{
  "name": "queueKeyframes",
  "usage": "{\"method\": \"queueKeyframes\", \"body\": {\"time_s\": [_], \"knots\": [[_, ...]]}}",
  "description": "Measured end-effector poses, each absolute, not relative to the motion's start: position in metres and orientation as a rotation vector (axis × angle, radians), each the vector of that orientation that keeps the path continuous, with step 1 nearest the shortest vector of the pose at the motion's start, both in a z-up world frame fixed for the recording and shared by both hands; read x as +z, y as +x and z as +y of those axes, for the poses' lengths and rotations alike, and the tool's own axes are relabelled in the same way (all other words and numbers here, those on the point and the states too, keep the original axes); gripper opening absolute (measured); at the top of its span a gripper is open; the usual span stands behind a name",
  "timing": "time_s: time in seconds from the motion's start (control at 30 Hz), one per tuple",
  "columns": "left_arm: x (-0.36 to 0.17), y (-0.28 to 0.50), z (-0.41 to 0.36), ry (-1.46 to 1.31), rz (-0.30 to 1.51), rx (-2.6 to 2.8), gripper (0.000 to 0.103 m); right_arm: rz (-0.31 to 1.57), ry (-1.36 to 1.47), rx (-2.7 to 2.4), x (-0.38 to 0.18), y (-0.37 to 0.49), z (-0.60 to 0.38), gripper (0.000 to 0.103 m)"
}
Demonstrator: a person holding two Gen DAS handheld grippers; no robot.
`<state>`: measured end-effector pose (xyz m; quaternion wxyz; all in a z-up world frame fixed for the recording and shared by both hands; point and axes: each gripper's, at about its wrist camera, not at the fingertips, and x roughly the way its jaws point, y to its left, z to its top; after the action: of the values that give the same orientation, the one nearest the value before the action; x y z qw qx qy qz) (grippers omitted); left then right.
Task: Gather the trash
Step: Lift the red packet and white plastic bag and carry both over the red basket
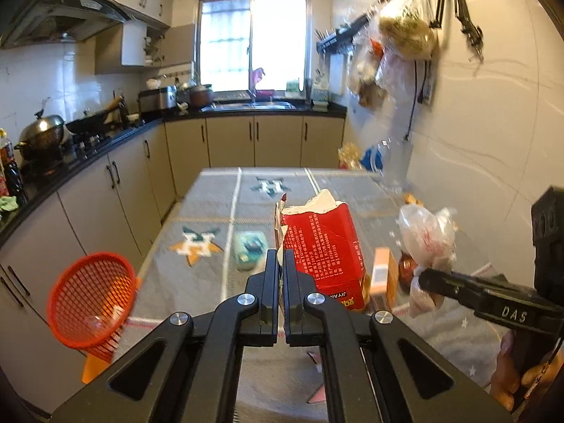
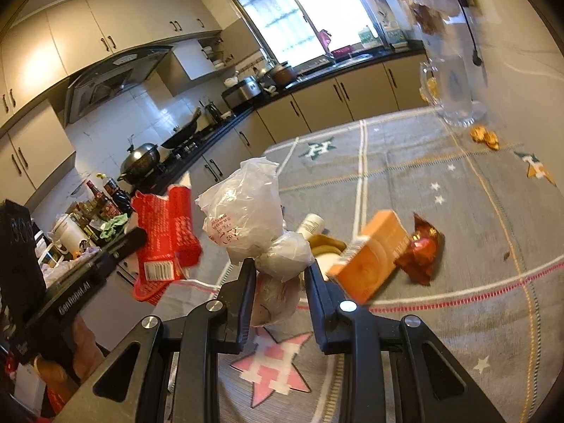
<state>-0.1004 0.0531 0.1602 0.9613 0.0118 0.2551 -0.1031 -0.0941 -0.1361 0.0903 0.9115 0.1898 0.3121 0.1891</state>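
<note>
Trash is held in both grippers above the cloth-covered worktop [image 1: 218,208]. The left gripper [image 1: 281,264] has its jaws pressed together on the torn edge of a red paper bag [image 1: 324,246], which hangs lifted off the cloth with its ragged top upward. The right gripper [image 2: 280,268] is clamped on a knotted white plastic bag [image 2: 243,211], its jaws a little apart around the bundle; the bag bulges above the fingertips and is clear of the cloth.

Below the two bags, an orange box [image 2: 370,257] lies tilted on the worktop, just beside a crumpled red-brown wrapper [image 2: 421,246]. A white bottle [image 2: 310,224] shows behind the plastic bag, partly hidden. A green packet [image 1: 249,248] lies on the cloth left of the red bag, blurred.

A red mesh basket [image 1: 88,299] stands off the left edge of the worktop, its mouth tilted toward the camera, with an aisle between that edge and the kitchen cabinets [image 1: 116,190]. The far half of the cloth is mostly bare; a clear glass jug [image 2: 453,88] and some yellow scraps [image 2: 484,137] sit near the wall-side edge. Bags hang from wall hooks [image 1: 398,35] above that side.
</note>
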Motion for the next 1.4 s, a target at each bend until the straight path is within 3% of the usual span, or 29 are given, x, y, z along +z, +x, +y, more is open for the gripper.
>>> {"method": "queueKeyframes", "body": {"time_s": [0.9,1.07,1.4], "knots": [[0.320,-0.170,0.088,0.035,0.250,-0.199,0.002,0.379,0.305,0.468,0.225,-0.152,-0.127,0.030],[0.300,-0.167,0.097,0.042,0.286,-0.177,0.002,0.420,0.289,0.499,0.214,-0.146,-0.112,0.031],[0.183,-0.123,0.149,-0.012,0.474,-0.053,0.002,0.635,0.255,0.537,0.140,-0.084,-0.062,0.030]]}}
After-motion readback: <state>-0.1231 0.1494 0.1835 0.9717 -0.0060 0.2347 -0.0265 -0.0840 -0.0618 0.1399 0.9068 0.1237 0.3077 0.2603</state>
